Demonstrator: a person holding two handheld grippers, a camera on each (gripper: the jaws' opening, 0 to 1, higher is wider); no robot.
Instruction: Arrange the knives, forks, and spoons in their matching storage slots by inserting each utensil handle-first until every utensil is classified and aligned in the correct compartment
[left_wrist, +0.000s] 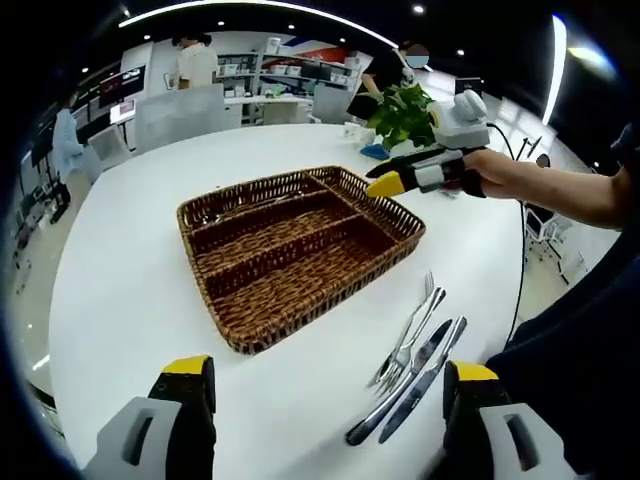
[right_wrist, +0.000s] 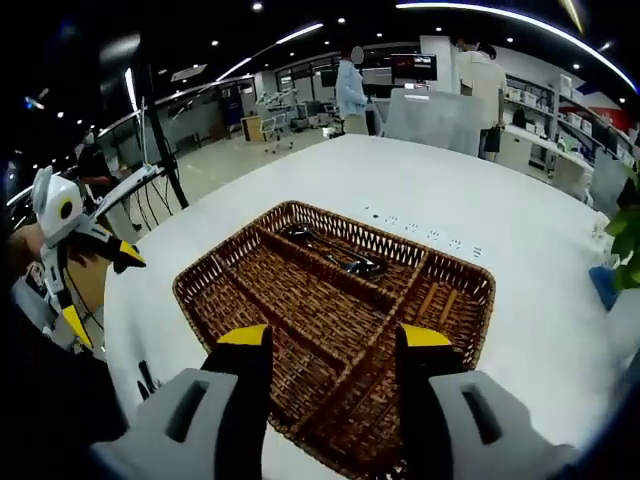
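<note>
A brown wicker basket (left_wrist: 233, 338) with long slots lies in the middle of the white table. Two forks (left_wrist: 412, 330) and two knives (left_wrist: 420, 375) lie loose on the table to its right. My left gripper (left_wrist: 328, 388) hovers low at the near table edge, jaws wide apart and empty. My right gripper (left_wrist: 386, 184), held by a hand, hangs over the basket's far right corner. In the right gripper view, spoons (right_wrist: 335, 256) lie in the far long slot of the basket (right_wrist: 195, 283). The right gripper (right_wrist: 335, 345) is open over the basket's near side, and the left gripper (right_wrist: 100, 290) shows at the left.
A potted plant (left_wrist: 405, 112) and a small blue object (left_wrist: 375, 152) stand beyond the basket at the table's back. A row of sockets (right_wrist: 420, 232) is set into the table past the basket. People, desks and chairs fill the room behind. A person's arm (left_wrist: 560, 190) reaches in from the right.
</note>
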